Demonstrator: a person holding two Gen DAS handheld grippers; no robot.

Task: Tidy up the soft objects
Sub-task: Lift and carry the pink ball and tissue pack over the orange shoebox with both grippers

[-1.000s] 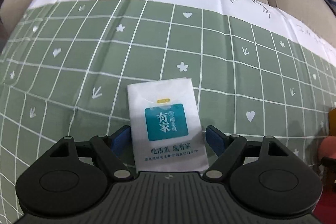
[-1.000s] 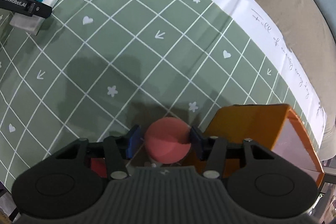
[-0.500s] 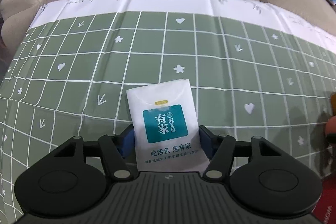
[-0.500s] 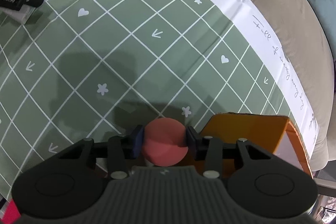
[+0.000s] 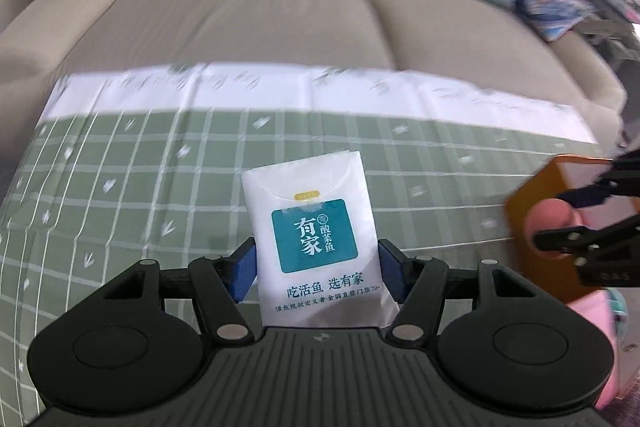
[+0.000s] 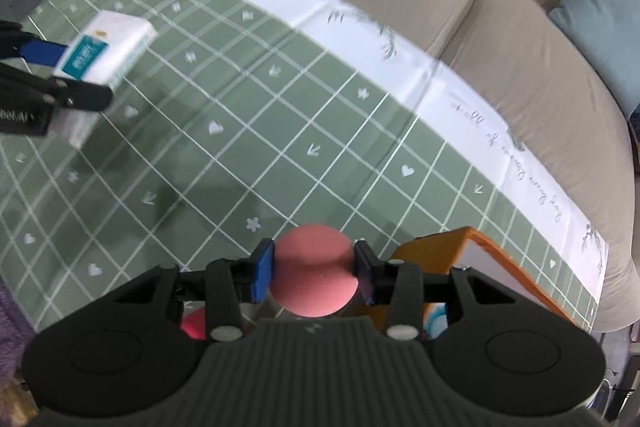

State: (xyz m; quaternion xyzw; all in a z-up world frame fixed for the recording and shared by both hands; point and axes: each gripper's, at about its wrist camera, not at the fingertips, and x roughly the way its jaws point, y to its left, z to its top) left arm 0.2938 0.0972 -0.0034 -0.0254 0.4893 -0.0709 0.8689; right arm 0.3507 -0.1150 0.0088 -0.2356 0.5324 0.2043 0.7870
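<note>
- Far left, my left gripper (image 5: 316, 269) is clamped on the tissue pack (image 5: 314, 235) by its long edges, label up, so it doesn't flop while it hangs clear of the cloth.
- Middle: green checked tablecloth (image 6: 280, 131) over the worktop, nothing lying on that stretch.
- My right gripper (image 6: 314, 275) is squeezing the pink foam ball (image 6: 312, 279) across its middle, pads denting it a bit, right by the orange box (image 6: 496, 255). I'd guess that's where the soft stuff goes.
- Behind: a beige sofa (image 5: 256, 15) with a light blue cushion (image 6: 600, 11), some clutter far right.
</note>
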